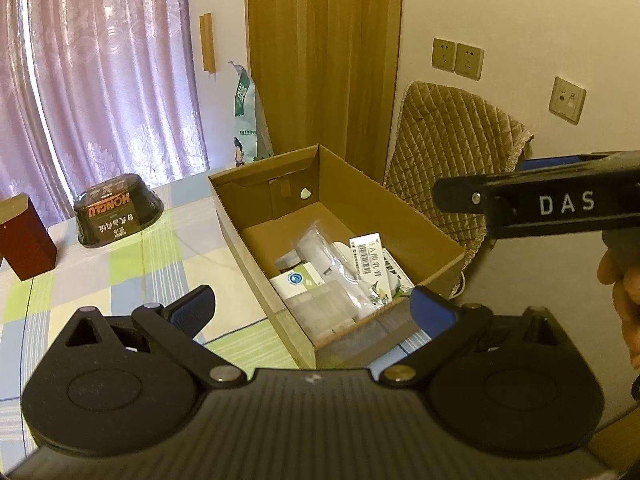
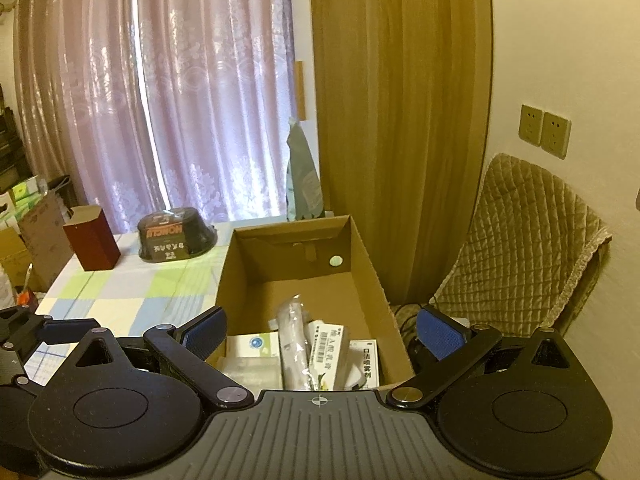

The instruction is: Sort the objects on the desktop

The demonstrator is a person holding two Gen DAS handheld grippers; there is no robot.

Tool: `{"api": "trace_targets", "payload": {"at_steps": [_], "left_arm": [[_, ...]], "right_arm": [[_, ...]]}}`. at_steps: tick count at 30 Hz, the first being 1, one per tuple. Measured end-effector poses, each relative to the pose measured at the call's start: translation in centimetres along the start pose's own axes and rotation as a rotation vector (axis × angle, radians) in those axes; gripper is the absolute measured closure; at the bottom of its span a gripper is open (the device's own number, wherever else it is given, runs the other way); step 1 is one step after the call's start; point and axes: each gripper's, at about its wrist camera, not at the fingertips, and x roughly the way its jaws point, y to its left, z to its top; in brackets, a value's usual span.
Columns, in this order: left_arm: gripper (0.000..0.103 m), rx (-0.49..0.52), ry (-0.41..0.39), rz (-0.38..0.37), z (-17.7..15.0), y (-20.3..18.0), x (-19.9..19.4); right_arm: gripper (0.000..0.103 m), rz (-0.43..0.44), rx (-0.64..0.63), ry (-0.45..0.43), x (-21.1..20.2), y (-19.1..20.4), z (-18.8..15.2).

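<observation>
Both my grippers hover above the near end of the cardboard box [image 2: 304, 280]. My left gripper [image 1: 314, 312] and right gripper [image 2: 320, 332] are spread wide and empty. Small packets [image 2: 320, 356] are piled in the near end of the box. The black bowl [image 1: 118, 210] and the red box [image 1: 26, 238] stand unsorted at the table's far left. My reach there crosses the box wall; clipping it could shove the box off the table's right edge.

Black grippers, blue ribbed fingers [image 1: 434, 311], silver screws, white "DAS" lettering [image 1: 566, 203].
</observation>
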Motion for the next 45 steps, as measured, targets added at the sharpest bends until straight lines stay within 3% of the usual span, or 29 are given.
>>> {"api": "trace_targets", "payload": {"at_steps": [13, 32, 45], "left_arm": [[0.001, -0.065, -0.005, 0.000, -1.5, -0.5, -2.8], [0.001, -0.152, 0.025, 0.029, -4.9, -1.9, -6.5], [0.001, -0.190, 0.035, 0.027, -6.3, -1.6, -8.6]], "right_arm": [[0.000, 0.017, 0.029, 0.026, -2.5, -0.3, -0.9], [0.000, 0.013, 0.095, 0.063, -7.3, -1.6, -5.2], [0.000, 0.032, 0.100, 0.085, -9.2, -0.5, -6.5]]}}
